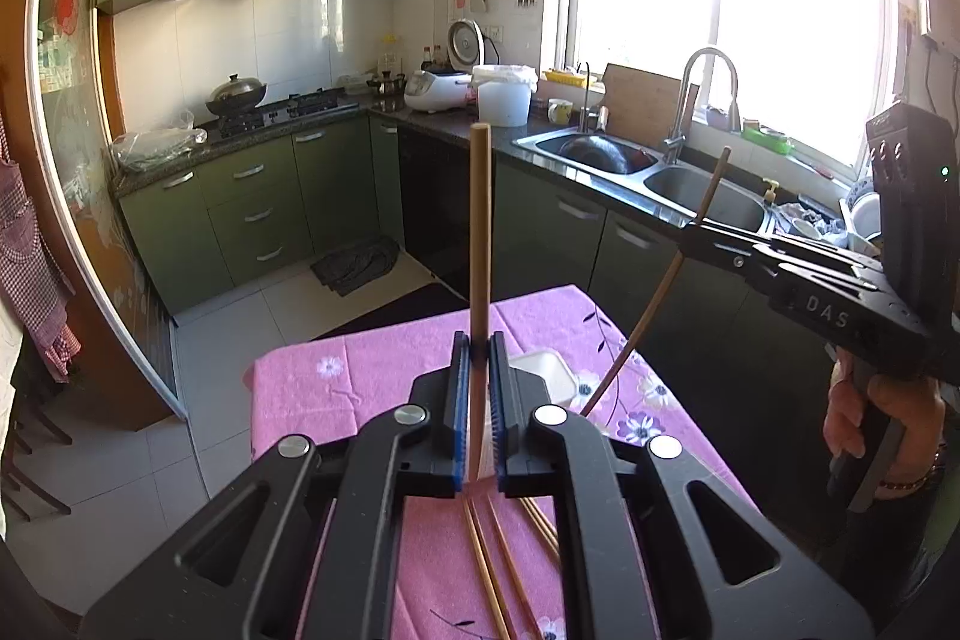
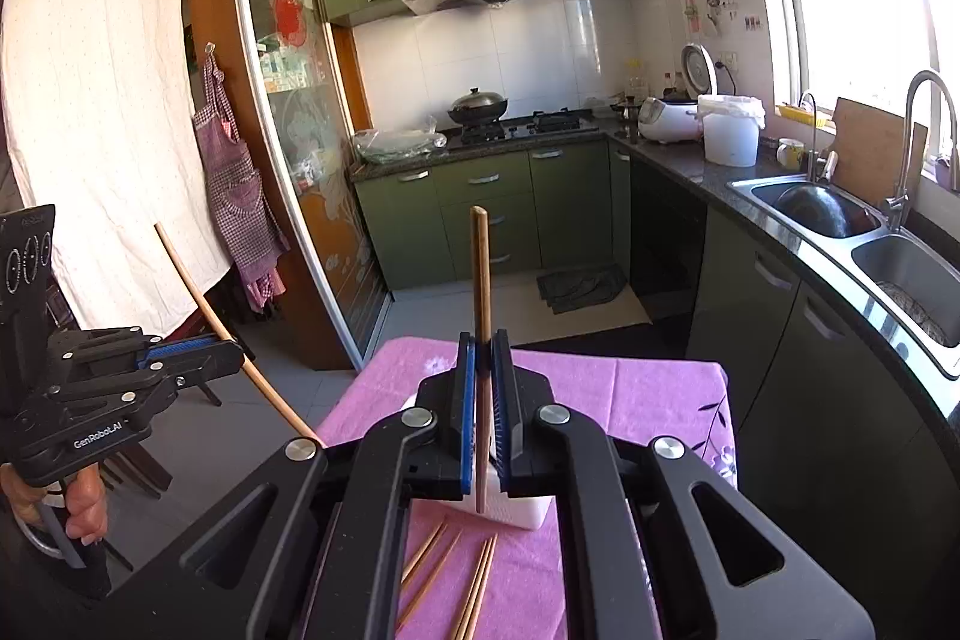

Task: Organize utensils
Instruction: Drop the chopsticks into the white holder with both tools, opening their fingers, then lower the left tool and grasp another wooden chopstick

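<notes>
Each gripper is clenched on one chopstick: the left gripper grips the left chopstick low on its shaft, upright above the table, and the right gripper holds the right chopstick the same way. The white box sits on the table just beyond the loose chopsticks. Either thin stick could pivot or slide between the fingers if jolted, since only a short stretch is pinched, and a tilted stick might miss the box or knock it. The box's opening is hidden behind the grippers, and the lower ends of the held sticks are hard to follow.
</notes>
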The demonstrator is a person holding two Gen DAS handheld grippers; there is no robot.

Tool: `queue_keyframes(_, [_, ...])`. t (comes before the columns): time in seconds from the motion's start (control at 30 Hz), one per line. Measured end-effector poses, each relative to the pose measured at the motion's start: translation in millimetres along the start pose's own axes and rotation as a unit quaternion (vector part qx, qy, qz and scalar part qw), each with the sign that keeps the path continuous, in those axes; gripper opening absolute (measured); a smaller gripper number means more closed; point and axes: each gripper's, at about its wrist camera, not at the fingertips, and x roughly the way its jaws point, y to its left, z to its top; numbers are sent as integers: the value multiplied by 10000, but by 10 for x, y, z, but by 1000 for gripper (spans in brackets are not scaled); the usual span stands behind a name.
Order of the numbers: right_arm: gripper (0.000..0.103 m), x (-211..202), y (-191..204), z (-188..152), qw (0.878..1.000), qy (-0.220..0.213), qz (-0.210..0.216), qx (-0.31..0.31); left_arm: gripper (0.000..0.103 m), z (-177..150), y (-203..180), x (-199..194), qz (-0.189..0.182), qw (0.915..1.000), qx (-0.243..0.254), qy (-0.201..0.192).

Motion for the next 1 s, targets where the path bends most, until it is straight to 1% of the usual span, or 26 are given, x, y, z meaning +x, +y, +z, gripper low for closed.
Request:
queue_keyframes(0.1, [6,165,-72,171,9998,-105,-149,-1,6,175,-3,114,-3,9999,-9,-158])
queue_keyframes(0.2, [6,425,-145,182,9997,36,-232,24,6,233,27,351,62,9999,-80,-136])
queue_keyframes(0.27, [6,627,-191,112,9994,224,-278,25,6,201,47,557,164,9998,-98,-37])
queue_keyframes(0.4, [6,980,-235,-174,9975,661,-246,25,6,96,138,922,275,9992,-219,194])
queue_keyframes(0.57, [7,1196,-252,-423,9949,994,-175,25,6,-109,144,1188,279,9979,-184,558])
queue_keyframes(0.67, [8,1205,-244,-500,9942,1072,-128,-12,6,-226,114,1243,295,9969,-110,727])
queue_keyframes(0.73, [8,1143,-212,-504,9946,1027,-133,-46,8,-274,121,1229,273,9965,-85,787])
queue_keyframes(0.83, [8,933,-166,-470,9961,878,-94,-75,12,-268,123,1126,289,9967,-86,752])
queue_keyframes(0.97, [17,527,-92,-493,9976,672,-50,-184,14,-222,136,855,317,9976,-121,610])
queue_keyframes(1.0, [18,435,-78,-522,9976,661,-57,-215,18,-233,128,778,328,9976,-118,594])
